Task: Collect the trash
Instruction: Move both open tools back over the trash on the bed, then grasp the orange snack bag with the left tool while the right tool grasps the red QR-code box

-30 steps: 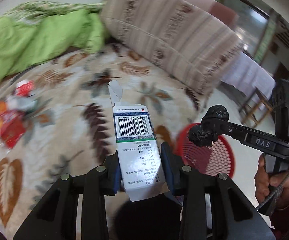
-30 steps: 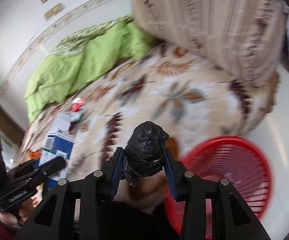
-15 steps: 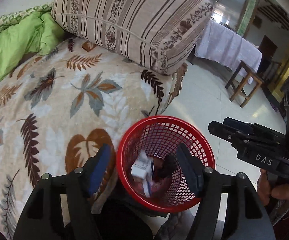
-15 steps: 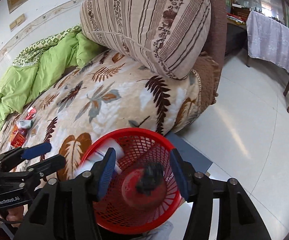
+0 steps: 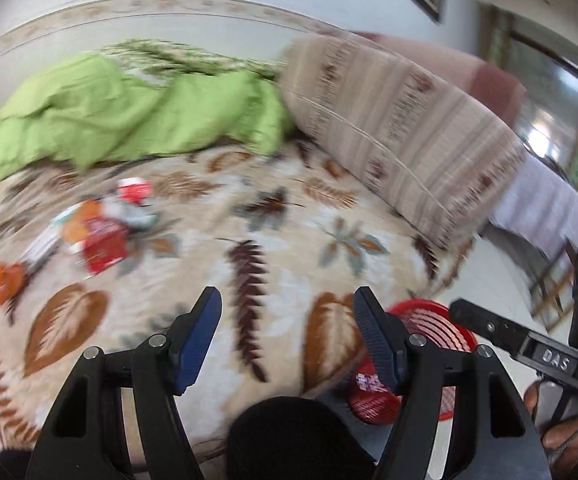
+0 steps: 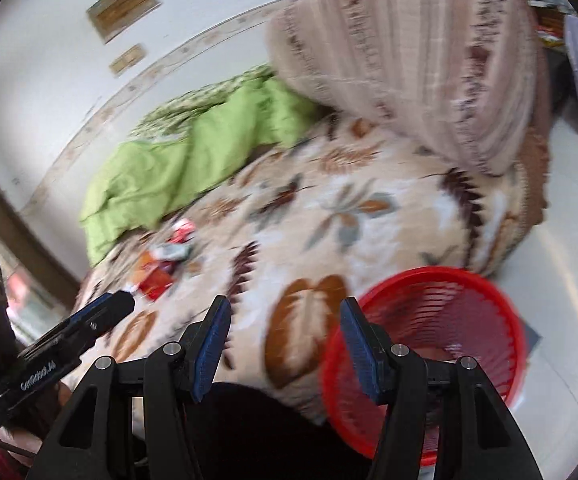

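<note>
Left wrist view: the left gripper (image 5: 285, 336) had its jaws spread wide with nothing between them, hanging over the leaf-print bed blanket (image 5: 249, 216), and the remaining trash pile (image 5: 97, 232) of red and orange wrappers sat well off to its left, so I'd guess a rushed grab in that blurry mess could pinch blanket instead of wrapper. Right wrist view: the right gripper (image 6: 285, 344) was also apart and empty, the red basket (image 6: 501, 344) sat on the floor just beside the bed edge, and an overreach for the wrappers (image 6: 165, 264) could bump the left gripper or tip the light basket
</note>
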A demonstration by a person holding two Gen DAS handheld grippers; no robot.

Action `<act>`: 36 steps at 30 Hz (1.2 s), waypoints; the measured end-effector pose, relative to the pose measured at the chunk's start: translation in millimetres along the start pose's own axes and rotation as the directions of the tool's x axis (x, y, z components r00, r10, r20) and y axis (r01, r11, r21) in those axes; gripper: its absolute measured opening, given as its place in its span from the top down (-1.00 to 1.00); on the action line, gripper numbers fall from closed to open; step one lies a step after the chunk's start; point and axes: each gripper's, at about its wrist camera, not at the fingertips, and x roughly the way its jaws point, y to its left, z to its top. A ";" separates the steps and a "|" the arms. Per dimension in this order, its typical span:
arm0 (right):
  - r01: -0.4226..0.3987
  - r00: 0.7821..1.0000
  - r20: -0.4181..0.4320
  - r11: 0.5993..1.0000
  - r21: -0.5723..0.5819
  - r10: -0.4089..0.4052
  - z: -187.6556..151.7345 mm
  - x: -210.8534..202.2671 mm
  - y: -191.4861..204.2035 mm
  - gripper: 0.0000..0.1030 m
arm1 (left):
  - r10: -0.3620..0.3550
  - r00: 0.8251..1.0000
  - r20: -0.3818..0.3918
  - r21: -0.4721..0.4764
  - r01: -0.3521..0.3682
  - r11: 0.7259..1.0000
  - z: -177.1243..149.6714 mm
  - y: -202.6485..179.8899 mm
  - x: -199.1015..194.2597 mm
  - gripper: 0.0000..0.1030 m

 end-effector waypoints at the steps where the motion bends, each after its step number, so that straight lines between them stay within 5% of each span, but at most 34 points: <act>1: -0.023 1.000 -0.012 1.000 -0.006 0.023 -2.8 4.5 6.9 -0.17 | 0.032 0.999 0.008 -0.029 -0.032 0.999 -2.3 12.7 -4.8 -0.31; 9: -0.133 0.983 -0.145 0.980 -0.145 0.112 -12.3 47.6 82.2 -0.17 | 0.252 0.966 -0.059 0.006 -0.252 0.968 -22.9 97.5 -17.3 -0.31; 15: -0.140 0.974 -0.209 0.962 -0.234 0.090 -10.3 83.7 140.7 -0.17 | 0.324 0.944 -0.056 -0.138 -0.329 0.934 -25.7 173.8 -39.5 -0.37; 21: -0.175 0.950 -0.299 0.945 -0.277 0.088 -3.2 141.9 196.8 -0.16 | 0.383 0.917 -0.108 -0.345 -0.396 0.851 -16.2 272.5 -47.7 -0.37; 25: -0.191 0.942 -0.321 0.946 -0.262 0.101 0.9 175.1 219.0 -0.17 | 0.427 0.889 -0.166 -0.376 -0.458 0.806 -1.2 326.1 -25.5 -0.37; 30: -0.187 0.933 -0.348 0.950 -0.252 0.091 2.0 217.3 235.1 -0.17 | 0.383 0.892 -0.241 -0.419 -0.452 0.787 10.8 379.7 25.1 -0.37; 32: -0.188 0.927 -0.363 0.958 -0.217 0.099 4.4 233.3 234.4 -0.17 | 0.389 0.879 -0.276 -0.426 -0.475 0.770 12.4 392.4 48.7 -0.37; 36: -0.176 0.922 -0.377 0.965 -0.195 0.092 8.3 253.0 233.2 -0.17 | 0.325 0.894 -0.308 -0.478 -0.441 0.759 6.1 404.8 79.6 -0.36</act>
